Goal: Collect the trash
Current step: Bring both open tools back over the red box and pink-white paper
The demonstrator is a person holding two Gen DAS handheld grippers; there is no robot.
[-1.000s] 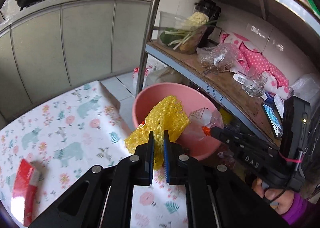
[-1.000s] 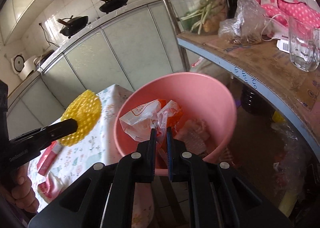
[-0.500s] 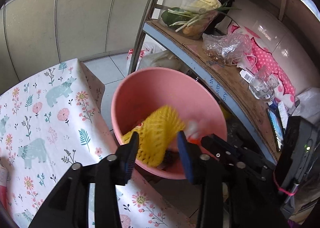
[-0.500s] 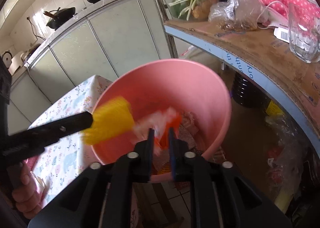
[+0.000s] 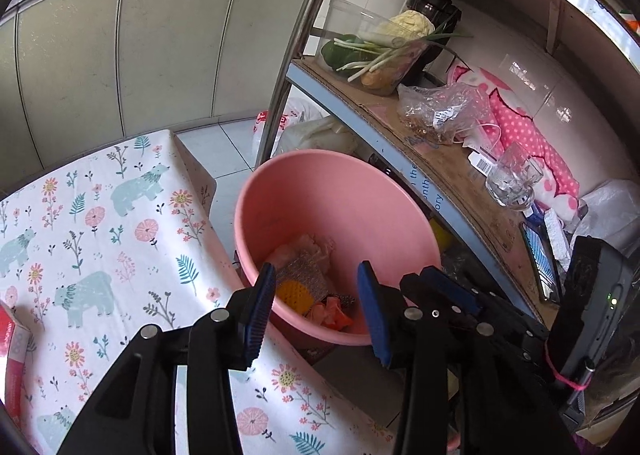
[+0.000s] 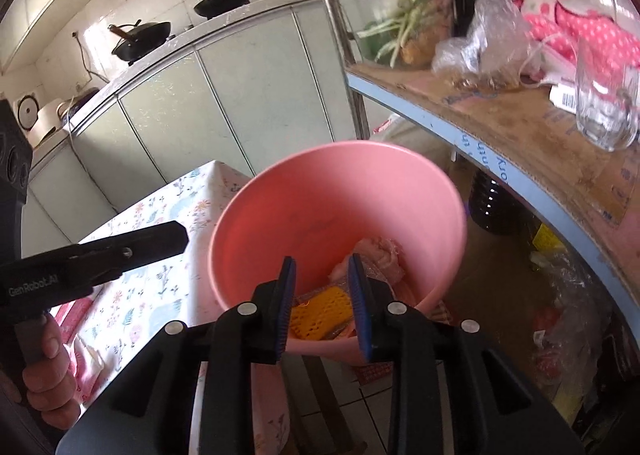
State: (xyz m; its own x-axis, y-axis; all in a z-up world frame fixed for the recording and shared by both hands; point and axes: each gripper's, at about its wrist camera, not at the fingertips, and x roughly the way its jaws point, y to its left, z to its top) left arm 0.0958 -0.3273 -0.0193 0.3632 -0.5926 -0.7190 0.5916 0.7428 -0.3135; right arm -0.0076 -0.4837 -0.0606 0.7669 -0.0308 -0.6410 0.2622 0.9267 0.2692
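A pink plastic basin [image 5: 304, 183] [image 6: 320, 183] stands beside the table edge and holds trash. A yellow foam net [image 5: 294, 293] [image 6: 320, 311] lies at its bottom with a clear bag and orange wrapper scraps [image 5: 332, 313]. My left gripper [image 5: 316, 299] is open and empty over the basin's near rim. My right gripper [image 6: 320, 287] is open and empty, also above the near rim. The left gripper shows in the right wrist view [image 6: 132, 251] at the left.
A table with a bear-print cloth [image 5: 100, 215] lies left of the basin; a red packet [image 5: 16, 355] sits at its left edge. A metal shelf [image 5: 440, 159] on the right holds a vegetable tub [image 5: 380, 51], bags and a glass mug [image 5: 512, 183]. Cabinets stand behind.
My left gripper opened and the yellow net dropped into the basin. My right gripper opened and the plastic wrapper fell in too. Both grippers now hang empty over the rim.
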